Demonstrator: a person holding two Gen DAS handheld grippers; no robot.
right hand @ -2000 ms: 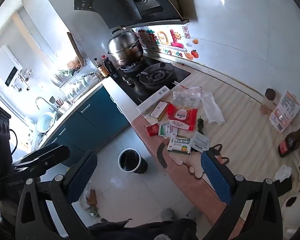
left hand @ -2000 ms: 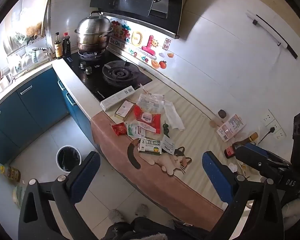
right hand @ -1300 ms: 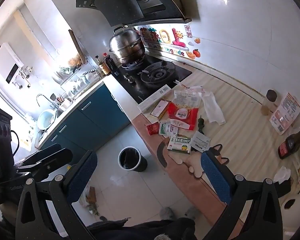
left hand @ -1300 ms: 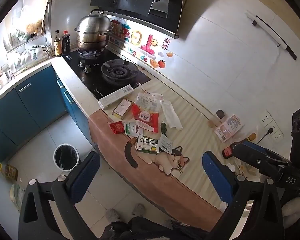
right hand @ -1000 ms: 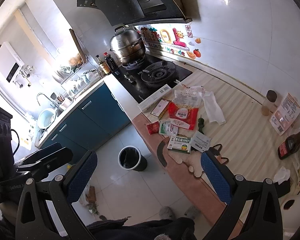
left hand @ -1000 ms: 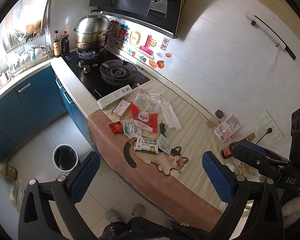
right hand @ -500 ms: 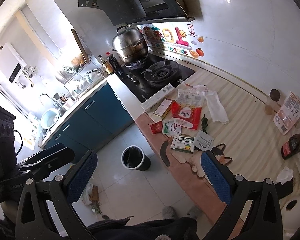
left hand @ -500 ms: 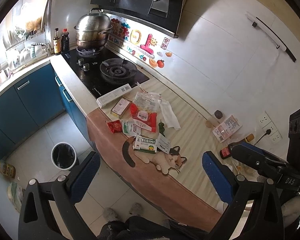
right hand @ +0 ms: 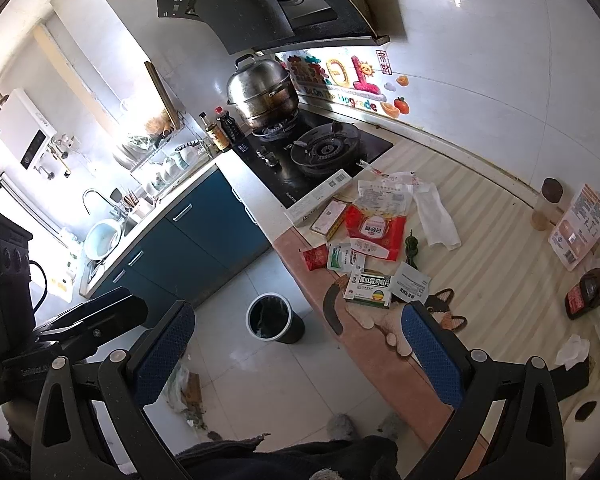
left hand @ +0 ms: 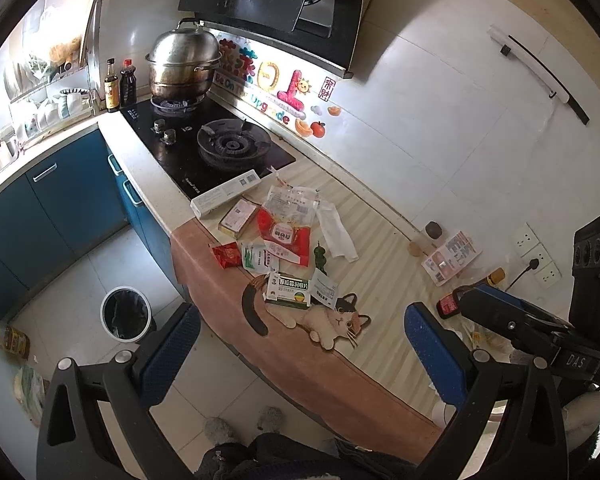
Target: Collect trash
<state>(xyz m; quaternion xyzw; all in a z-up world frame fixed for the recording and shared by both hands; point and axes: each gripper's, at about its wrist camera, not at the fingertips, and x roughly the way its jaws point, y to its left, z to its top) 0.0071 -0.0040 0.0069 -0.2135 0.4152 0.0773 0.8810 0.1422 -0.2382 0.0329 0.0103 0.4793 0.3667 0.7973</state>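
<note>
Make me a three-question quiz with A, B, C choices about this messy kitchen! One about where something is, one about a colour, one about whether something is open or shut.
1. Where is the trash bin?
A. on the stove
B. on the floor beside the counter
C. in the sink

2. What colour are the cabinet doors?
A. blue
B. yellow
C. pink

3. How is the left hand-held gripper?
A. shut on a red packet
B. shut on a bottle
C. open, holding nothing

Answers:
1. B, the bin stands on the floor tiles next to the counter edge.
2. A, the doors under the worktop are dark blue.
3. C, its two blue fingers stand wide apart above the trash, with nothing between them.
</note>
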